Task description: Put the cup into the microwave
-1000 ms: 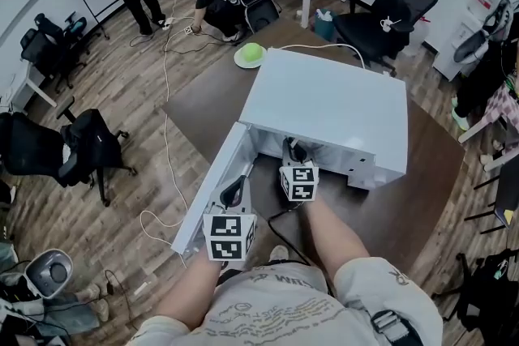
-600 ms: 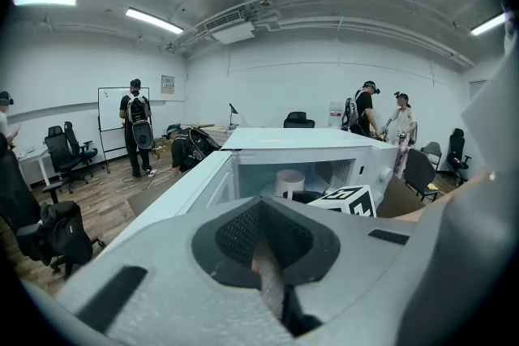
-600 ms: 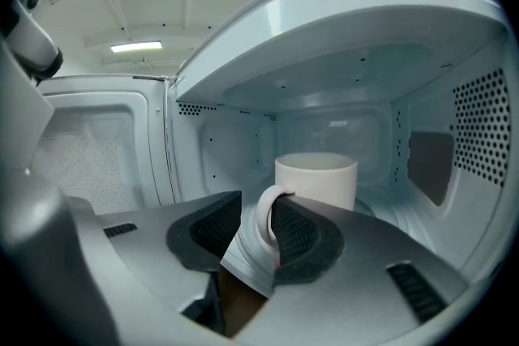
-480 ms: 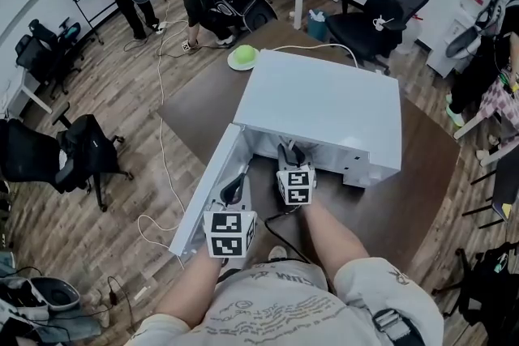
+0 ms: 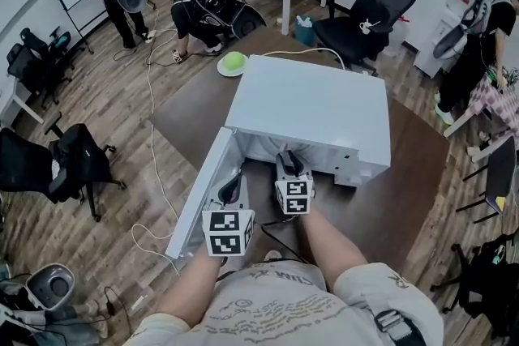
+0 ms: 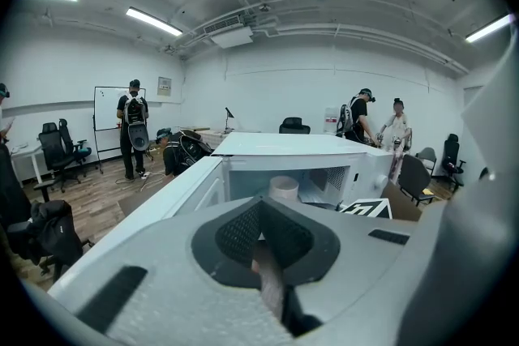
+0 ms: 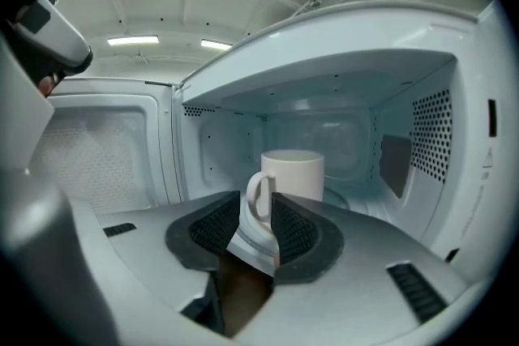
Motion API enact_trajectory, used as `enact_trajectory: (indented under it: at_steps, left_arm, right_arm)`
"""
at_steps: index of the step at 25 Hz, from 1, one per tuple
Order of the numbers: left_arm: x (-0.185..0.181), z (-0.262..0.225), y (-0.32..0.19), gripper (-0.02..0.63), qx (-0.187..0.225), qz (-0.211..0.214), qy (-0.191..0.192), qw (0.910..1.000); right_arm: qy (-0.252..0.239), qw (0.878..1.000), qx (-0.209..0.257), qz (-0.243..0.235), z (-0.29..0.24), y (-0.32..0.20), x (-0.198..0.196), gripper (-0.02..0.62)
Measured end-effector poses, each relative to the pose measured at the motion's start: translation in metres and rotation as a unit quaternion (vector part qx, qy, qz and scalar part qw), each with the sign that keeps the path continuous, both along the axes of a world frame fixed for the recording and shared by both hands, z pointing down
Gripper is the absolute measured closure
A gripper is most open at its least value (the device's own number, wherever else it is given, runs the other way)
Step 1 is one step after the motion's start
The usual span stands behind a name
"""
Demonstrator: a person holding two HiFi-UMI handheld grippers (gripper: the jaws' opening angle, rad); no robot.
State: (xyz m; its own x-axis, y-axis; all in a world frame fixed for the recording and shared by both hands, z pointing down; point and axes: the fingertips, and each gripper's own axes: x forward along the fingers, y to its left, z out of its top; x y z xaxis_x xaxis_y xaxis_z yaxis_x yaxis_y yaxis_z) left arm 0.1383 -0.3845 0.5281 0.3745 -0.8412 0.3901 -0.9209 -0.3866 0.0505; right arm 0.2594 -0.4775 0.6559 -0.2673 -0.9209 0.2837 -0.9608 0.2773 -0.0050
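The white microwave (image 5: 312, 105) stands on the brown table with its door (image 5: 199, 190) swung open to the left. A white cup (image 7: 293, 174) stands upright inside the cavity, its handle turned toward me; it also shows as the cup (image 6: 284, 189) in the left gripper view. My right gripper (image 5: 285, 164) reaches into the oven mouth. Its jaws (image 7: 259, 211) are opening, the cup's handle stands in the gap, and the pads are clear of it. My left gripper (image 5: 235, 187) hangs beside the open door, its jaws (image 6: 263, 251) closed together on nothing.
A green object on a white dish (image 5: 233, 62) lies at the table's far left corner. A white cable (image 5: 300, 53) runs behind the microwave. Black office chairs (image 5: 361, 12) and several people stand around the table (image 5: 405, 190). Cables lie on the wooden floor at left.
My right gripper has drawn back a little toward me from the oven mouth. The left gripper stays beside the door. The head view has shifted slightly.
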Motion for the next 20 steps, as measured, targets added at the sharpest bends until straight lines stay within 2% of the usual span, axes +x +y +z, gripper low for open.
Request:
enact_trajectory:
  at_steps: [3,6,9,20]
  left_arm:
    - [0.005,-0.001,0.002,0.598,0.003,0.006,0.004,1.0000]
    - [0.010,-0.002,0.002,0.598,0.006,0.011,0.009,0.9999]
    - [0.015,-0.005,0.001,0.598,0.011,0.017,0.014,0.9997]
    - [0.024,-0.005,0.003,0.598,0.019,0.036,0.030,0.9987]
  right_arm:
    - [-0.007,1.000,-0.002,-0.002,-0.004,0.012,0.004,0.474]
    - [0.000,1.000,-0.010,0.011,-0.012,0.022,0.011,0.546]
    - [0.024,0.999,-0.021,0.028,-0.020,0.031,0.016,0.573]
    - [0.015,0.999,-0.015,0.032,-0.074,0.072,0.001,0.580]
